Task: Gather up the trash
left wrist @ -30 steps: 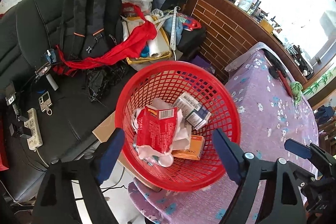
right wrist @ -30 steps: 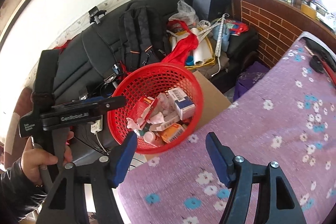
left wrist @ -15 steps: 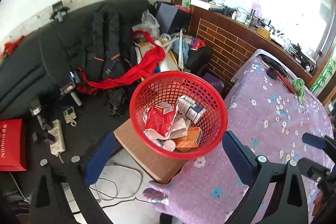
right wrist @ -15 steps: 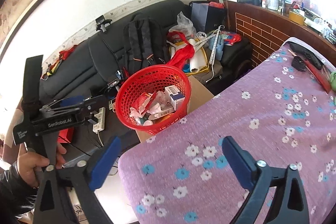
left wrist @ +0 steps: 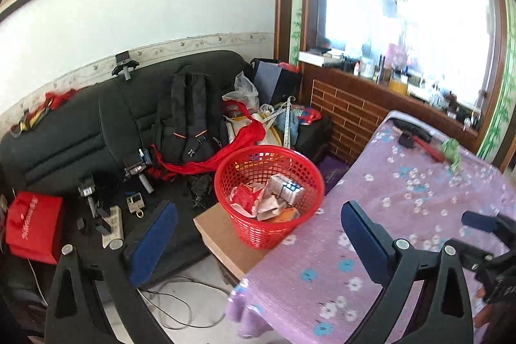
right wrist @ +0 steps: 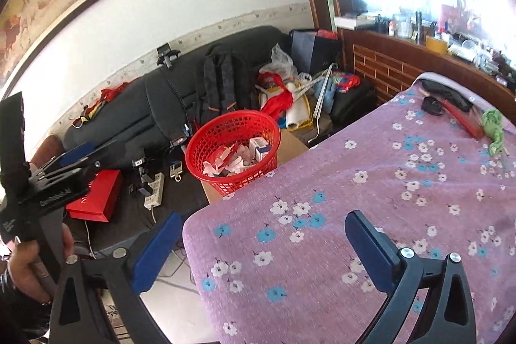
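Observation:
A red mesh basket (left wrist: pixel 258 234) (right wrist: pixel 238 179) stands on a cardboard box (left wrist: pixel 222 234) at the table's corner. It holds the trash (left wrist: pixel 277 199) (right wrist: pixel 238 157): small cartons, a red packet and crumpled paper. My left gripper (left wrist: pixel 258 208) hangs back from the basket, open and empty. A hand (right wrist: pixel 25 266) holds that left gripper (right wrist: pixel 74 157) at the left edge of the right wrist view. My right gripper (right wrist: pixel 262 216) hovers over the flowered tablecloth with its jaws opening and nothing between them.
The table has a purple flowered cloth (left wrist: pixel 403 215) (right wrist: pixel 387 182). On its far end lie a green rag (right wrist: pixel 493 124) and a red-and-black tool (right wrist: pixel 451 108). Behind the basket a black sofa carries a backpack (left wrist: pixel 190 118), bags and red cloth. A power strip (left wrist: pixel 113 224) and a red box (left wrist: pixel 32 224) lie left.
Both grippers have drawn back and up from the basket, which now looks smaller and farther off. Both pairs of jaws stand wider than a second ago. The trash stays in the basket.

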The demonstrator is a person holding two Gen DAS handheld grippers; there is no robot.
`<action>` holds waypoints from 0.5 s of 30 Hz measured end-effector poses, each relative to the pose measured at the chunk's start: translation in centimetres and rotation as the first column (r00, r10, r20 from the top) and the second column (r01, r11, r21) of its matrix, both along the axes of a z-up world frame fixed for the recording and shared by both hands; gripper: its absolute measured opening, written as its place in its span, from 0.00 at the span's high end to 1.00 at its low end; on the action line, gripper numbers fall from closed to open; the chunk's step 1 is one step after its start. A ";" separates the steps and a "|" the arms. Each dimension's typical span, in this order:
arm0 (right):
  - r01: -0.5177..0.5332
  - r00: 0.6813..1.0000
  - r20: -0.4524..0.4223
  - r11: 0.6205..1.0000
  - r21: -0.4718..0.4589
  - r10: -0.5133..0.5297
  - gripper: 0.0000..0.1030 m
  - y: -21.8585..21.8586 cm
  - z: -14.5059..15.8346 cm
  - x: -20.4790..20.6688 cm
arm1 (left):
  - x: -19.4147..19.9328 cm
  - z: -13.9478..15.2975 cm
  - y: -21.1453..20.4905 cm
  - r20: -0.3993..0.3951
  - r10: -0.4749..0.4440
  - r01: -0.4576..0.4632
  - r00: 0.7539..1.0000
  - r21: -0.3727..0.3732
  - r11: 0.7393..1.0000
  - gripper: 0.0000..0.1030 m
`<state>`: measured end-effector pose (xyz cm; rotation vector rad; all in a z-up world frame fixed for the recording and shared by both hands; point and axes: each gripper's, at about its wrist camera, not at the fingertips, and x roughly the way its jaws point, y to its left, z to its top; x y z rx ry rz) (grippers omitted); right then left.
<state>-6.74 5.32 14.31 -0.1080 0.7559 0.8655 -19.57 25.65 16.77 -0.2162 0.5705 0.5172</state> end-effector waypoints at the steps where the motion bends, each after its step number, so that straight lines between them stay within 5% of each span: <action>1: 0.000 1.000 0.016 1.000 0.006 0.000 0.00 -0.4 0.1 -0.4 | -0.5 0.2 -0.4 0.012 0.009 -0.009 1.000 0.001 1.000 0.02; 9: 0.035 0.992 0.116 0.998 0.057 -0.042 0.00 -3.0 1.2 -2.9 | -4.6 1.5 -4.4 0.088 0.100 -0.115 0.991 0.187 0.976 0.02; 15: 0.048 0.986 0.157 0.995 0.083 -0.061 0.00 -3.3 1.8 -4.3 | -5.7 0.4 -5.2 0.051 0.101 -0.109 0.994 0.187 0.976 0.02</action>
